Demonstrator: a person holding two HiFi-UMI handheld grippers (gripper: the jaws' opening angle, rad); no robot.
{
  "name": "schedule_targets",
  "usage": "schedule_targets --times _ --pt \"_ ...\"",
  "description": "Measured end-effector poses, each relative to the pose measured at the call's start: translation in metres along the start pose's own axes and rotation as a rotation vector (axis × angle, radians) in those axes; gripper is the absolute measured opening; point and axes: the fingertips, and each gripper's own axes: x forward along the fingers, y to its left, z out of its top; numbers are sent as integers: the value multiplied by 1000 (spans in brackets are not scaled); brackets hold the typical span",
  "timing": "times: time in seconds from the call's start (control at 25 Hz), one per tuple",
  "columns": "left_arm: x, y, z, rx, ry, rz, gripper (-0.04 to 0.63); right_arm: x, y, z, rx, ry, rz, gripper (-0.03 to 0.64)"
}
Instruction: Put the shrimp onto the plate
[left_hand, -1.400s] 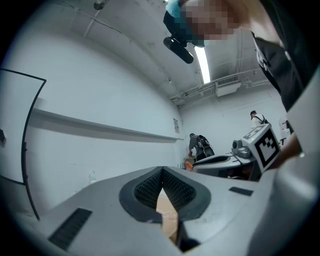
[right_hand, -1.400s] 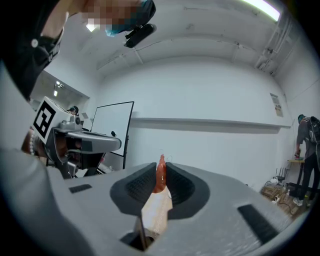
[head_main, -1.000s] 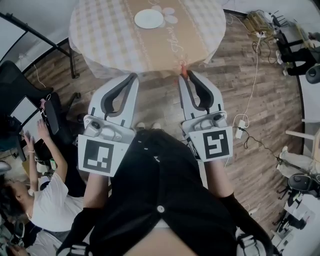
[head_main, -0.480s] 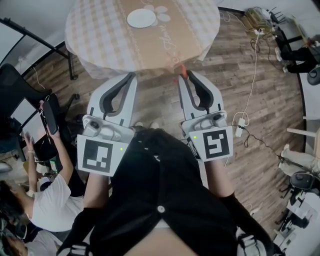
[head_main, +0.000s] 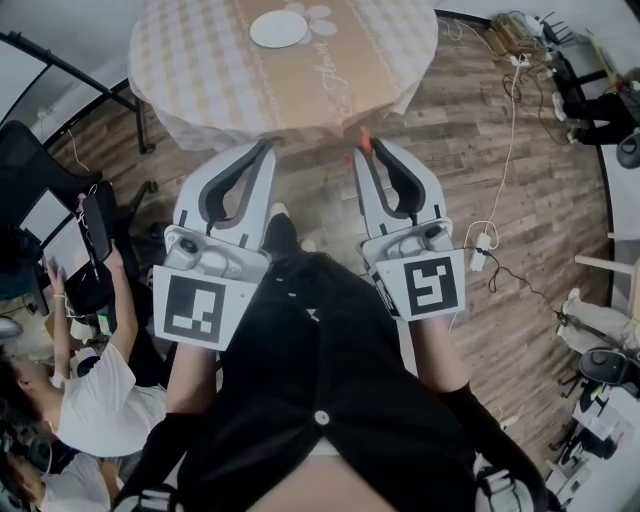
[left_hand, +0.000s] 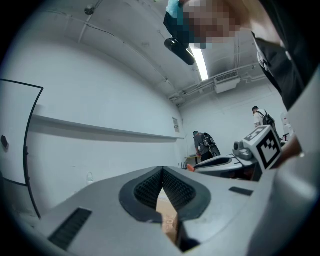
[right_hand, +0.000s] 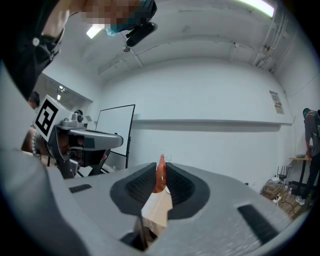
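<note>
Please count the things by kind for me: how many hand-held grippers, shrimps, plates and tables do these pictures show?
hand-held grippers: 2, the left hand-held gripper and the right hand-held gripper
shrimp: 1
plate: 1
table: 1
Total: 5

- Left gripper held out ahead of the torso, jaws pressed together with nothing between.
- Right gripper alongside, jaws clamped on shrimp.
</note>
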Motion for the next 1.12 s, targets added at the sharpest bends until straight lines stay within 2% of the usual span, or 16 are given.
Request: schedule_targets --times 0.52,1.12 --pt "18 9 -8 0 1 -21 3 14 -12 -7 4 1 -26 48" --pt "72 64 -20 -13 5 -39 3 87 -41 -17 12 26 -46 48"
